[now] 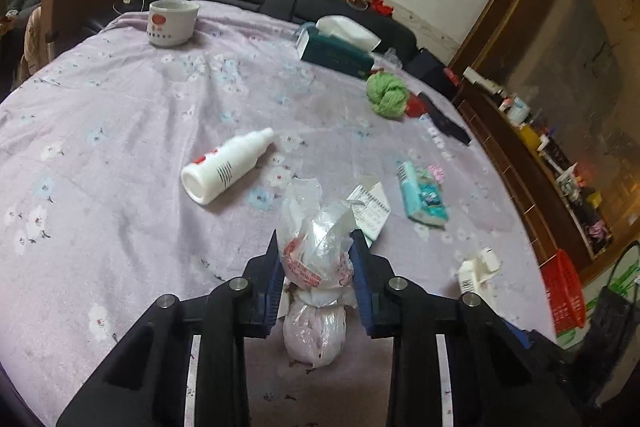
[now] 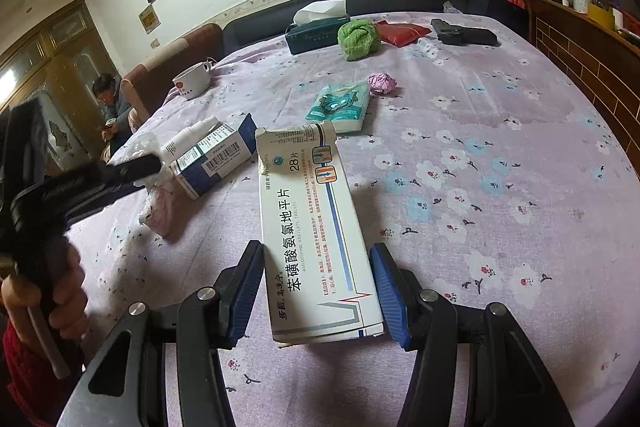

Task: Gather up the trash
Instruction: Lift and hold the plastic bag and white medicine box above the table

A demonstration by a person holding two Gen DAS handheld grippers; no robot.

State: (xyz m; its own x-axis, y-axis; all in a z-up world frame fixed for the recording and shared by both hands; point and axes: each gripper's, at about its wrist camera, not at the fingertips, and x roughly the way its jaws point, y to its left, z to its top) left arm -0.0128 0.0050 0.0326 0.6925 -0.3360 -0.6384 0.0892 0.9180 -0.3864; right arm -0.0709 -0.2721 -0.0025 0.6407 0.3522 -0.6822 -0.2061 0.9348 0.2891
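Observation:
In the left wrist view my left gripper (image 1: 318, 263) is shut on a crumpled clear plastic bag (image 1: 316, 247) with red print, both blue pads pressing into its sides just above the lilac flowered tablecloth (image 1: 120, 147). The right wrist view shows my right gripper (image 2: 316, 287) shut on a long white medicine box (image 2: 316, 227) with its far flap torn open. That same view has the left gripper (image 2: 148, 163) at the left, held by a hand (image 2: 68, 303), with the plastic bag (image 2: 158, 203) under it.
A white spray bottle (image 1: 228, 167), printed carton (image 1: 370, 207), teal tissue pack (image 1: 424, 195) and small white box (image 1: 478, 271) lie on the cloth. Further back: a cup (image 1: 172, 23), tissue box (image 1: 336, 51), green cloth (image 1: 386, 95). A red basket (image 1: 564, 291) stands beyond the table's right edge. A person (image 2: 108, 95) sits behind.

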